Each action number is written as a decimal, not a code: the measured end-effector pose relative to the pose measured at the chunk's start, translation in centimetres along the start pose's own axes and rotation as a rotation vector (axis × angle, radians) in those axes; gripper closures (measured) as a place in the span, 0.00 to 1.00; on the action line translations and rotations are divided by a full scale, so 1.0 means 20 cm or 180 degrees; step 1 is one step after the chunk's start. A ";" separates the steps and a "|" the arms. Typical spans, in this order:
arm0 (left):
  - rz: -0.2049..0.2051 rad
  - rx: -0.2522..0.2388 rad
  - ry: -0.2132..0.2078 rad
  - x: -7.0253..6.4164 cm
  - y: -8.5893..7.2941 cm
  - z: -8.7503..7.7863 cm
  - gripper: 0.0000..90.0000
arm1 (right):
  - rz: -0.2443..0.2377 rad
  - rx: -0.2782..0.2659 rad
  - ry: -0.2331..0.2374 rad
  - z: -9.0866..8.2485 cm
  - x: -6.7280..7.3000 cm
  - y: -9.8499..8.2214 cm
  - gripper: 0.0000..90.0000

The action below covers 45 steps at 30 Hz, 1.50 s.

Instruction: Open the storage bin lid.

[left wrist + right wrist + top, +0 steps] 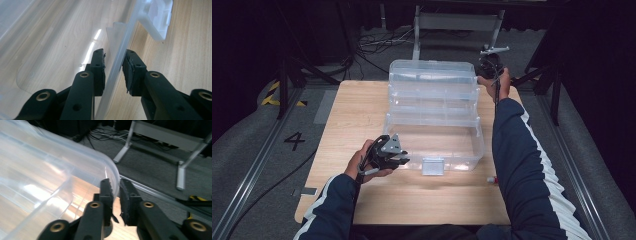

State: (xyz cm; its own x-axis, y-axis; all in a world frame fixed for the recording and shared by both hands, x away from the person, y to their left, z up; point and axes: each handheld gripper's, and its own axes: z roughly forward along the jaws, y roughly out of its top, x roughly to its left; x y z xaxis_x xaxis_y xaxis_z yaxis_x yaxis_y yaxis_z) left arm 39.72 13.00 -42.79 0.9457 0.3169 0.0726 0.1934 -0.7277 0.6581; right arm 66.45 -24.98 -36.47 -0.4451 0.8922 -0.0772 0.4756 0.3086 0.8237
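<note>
A clear plastic tiered box (477, 135) stands open in the middle of the wooden table (357, 115), its trays stepped back and its lid (432, 66) raised at the far side. My left gripper (404, 161) is at the box's front left corner. In the left gripper view its jaws (113, 58) are shut on the thin front wall (117, 62), beside the white latch (160, 20). My right gripper (486, 70) reaches to the lid's far right corner. There its jaws (115, 185) pinch the lid's curved rim (110, 167).
A small red and white object (493, 180) lies on the table near the box's front right corner. Behind the table stand a grey metal frame (457, 22) and floor cables (377, 45). Floor rails (257, 165) run along both sides.
</note>
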 end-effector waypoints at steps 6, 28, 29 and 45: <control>0.0010 0.0009 0.0038 0.00 0.00 0.00 0.81 | -0.0091 0.0019 -0.0012 -0.03 0.02 0.01 0.91; -0.0064 0.0012 0.0089 -0.01 0.00 0.01 0.78 | -0.0256 -0.0093 0.0002 -0.39 0.11 -0.09 0.80; -0.0063 0.0016 0.0092 -0.01 0.00 0.01 0.78 | -0.0264 -0.0127 0.0012 -0.42 0.12 -0.09 0.80; -0.0068 0.0039 0.0105 -0.01 0.01 0.01 0.78 | -0.0409 -0.0122 0.0204 -0.66 0.07 -0.16 0.74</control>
State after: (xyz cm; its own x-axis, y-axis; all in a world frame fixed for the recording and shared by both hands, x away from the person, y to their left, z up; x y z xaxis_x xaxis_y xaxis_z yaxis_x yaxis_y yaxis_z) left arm 39.55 12.72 -42.84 0.9323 0.3521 0.0834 0.2167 -0.7280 0.6504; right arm 54.37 -28.98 -31.80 -0.5485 0.8229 -0.1485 0.3828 0.4050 0.8303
